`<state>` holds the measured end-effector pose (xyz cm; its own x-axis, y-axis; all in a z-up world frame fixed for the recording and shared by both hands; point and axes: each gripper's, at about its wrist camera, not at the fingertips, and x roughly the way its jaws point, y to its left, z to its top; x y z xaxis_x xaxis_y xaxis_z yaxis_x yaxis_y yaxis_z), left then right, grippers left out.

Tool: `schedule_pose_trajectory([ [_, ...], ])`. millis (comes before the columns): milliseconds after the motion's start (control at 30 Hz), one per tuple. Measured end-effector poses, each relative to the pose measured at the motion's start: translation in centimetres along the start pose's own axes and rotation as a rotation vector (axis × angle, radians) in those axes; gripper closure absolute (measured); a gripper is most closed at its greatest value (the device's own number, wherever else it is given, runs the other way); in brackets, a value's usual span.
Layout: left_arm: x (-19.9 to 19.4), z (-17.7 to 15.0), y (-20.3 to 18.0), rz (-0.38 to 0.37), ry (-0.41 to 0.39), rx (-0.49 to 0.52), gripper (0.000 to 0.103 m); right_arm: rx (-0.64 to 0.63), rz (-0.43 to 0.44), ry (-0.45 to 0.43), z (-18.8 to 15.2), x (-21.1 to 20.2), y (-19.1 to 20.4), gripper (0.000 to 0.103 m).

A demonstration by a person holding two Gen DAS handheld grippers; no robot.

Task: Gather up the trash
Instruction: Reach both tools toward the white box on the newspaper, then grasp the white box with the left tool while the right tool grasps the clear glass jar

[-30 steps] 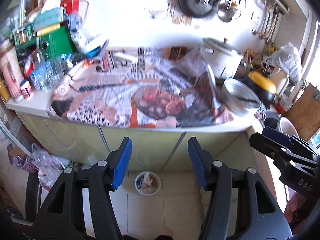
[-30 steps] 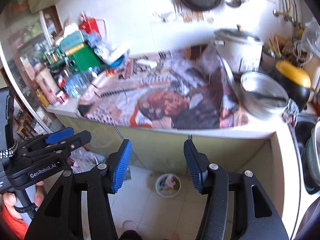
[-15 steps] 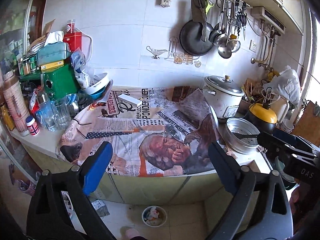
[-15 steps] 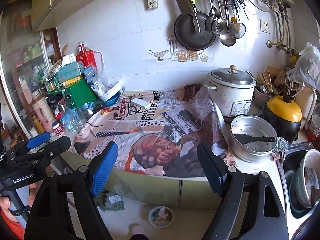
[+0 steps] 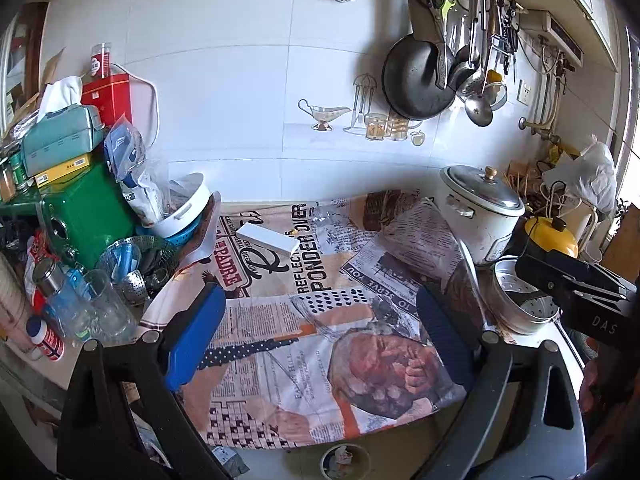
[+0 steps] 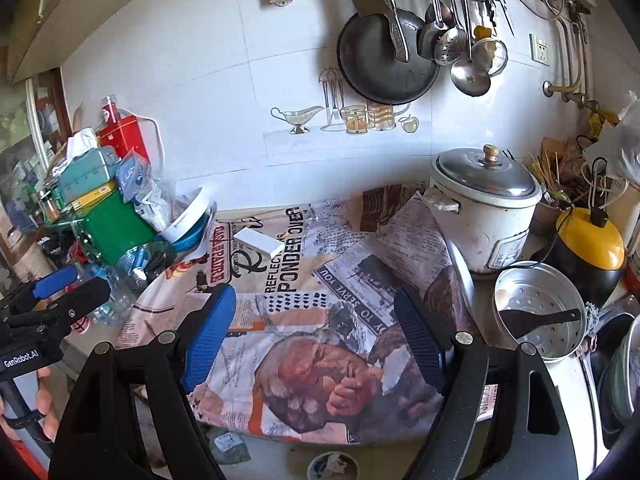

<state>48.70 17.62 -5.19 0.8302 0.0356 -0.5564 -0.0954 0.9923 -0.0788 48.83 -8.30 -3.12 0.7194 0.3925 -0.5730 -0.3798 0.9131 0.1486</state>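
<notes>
Newspaper sheets (image 5: pixel 320 320) cover the kitchen counter; they also show in the right wrist view (image 6: pixel 320 312). A small white box (image 5: pixel 267 238) lies on the paper near the back, also seen in the right wrist view (image 6: pixel 258 241). A crumpled clear plastic wrapper (image 5: pixel 326 213) lies behind it. A small round bin with trash (image 5: pixel 344 460) stands on the floor below the counter edge, also in the right wrist view (image 6: pixel 330 465). My left gripper (image 5: pixel 320 336) is open and empty above the counter's front. My right gripper (image 6: pixel 316 332) is open and empty beside it.
A rice cooker (image 5: pixel 478 208) and metal steamer pot (image 5: pixel 520 300) stand at the right. A green box (image 5: pixel 86 212), glasses (image 5: pixel 108 312) and bottles crowd the left. Pans and utensils (image 5: pixel 424 76) hang on the wall. Scraps of litter (image 6: pixel 228 446) lie on the floor.
Both grippers rose from near the floor to counter height and moved closer to the counter. Both sets of jaws opened wider.
</notes>
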Motion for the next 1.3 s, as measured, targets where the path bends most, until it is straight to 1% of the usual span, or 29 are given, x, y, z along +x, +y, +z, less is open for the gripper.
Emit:
schedule_pose_trajectory([
  [167,3.9,1.5,2.0,-0.012,0.041,-0.032,0.006,-0.002,0.000,0.034,2.1,4.1,0.1,0.024],
  [333,8.3,2.8,2.6,0.019,0.069,-0.021,0.006,-0.029,0.008,0.063,4.4,9.1,-0.7,0.024],
  [467,11.6,3.8,2.9,0.034,0.089,-0.079,0.006,-0.064,0.046,0.102,6.6,14.4,-1.6,0.024],
  [533,13.5,4.4,3.0,0.057,0.092,-0.110,0.006,-0.102,0.063,0.123,7.7,17.4,-2.0,0.024],
  [633,17.0,5.4,3.1,0.125,0.115,-0.155,0.006,-0.152,0.098,0.154,9.1,21.6,-2.6,0.024],
  [700,19.7,5.8,3.2,0.178,0.138,-0.164,0.006,-0.190,0.118,0.182,10.1,24.8,-2.8,0.024],
  [767,22.6,6.0,3.5,0.210,0.161,-0.174,0.006,-0.219,0.140,0.215,10.7,28.1,-2.9,0.024],
  [833,25.1,5.9,4.0,0.235,0.171,-0.192,0.006,-0.244,0.164,0.230,10.9,31.1,-2.9,0.024],
  [1000,31.2,5.0,6.2,0.277,0.209,-0.300,0.006,-0.286,0.210,0.295,10.6,39.3,-2.2,0.024],
  [1100,34.3,4.2,7.2,0.293,0.246,-0.345,0.006,-0.308,0.229,0.336,9.9,43.6,-1.4,0.025],
  [1200,37.1,3.3,7.9,0.303,0.313,-0.378,0.006,-0.321,0.220,0.386,9.0,47.4,-0.8,0.025],
  [1267,38.4,2.8,8.1,0.309,0.339,-0.392,0.006,-0.341,0.200,0.416,8.3,49.4,-0.4,0.030],
  [1300,38.9,2.6,8.2,0.309,0.346,-0.403,0.006,-0.349,0.199,0.427,8.0,50.1,-0.2,0.034],
])
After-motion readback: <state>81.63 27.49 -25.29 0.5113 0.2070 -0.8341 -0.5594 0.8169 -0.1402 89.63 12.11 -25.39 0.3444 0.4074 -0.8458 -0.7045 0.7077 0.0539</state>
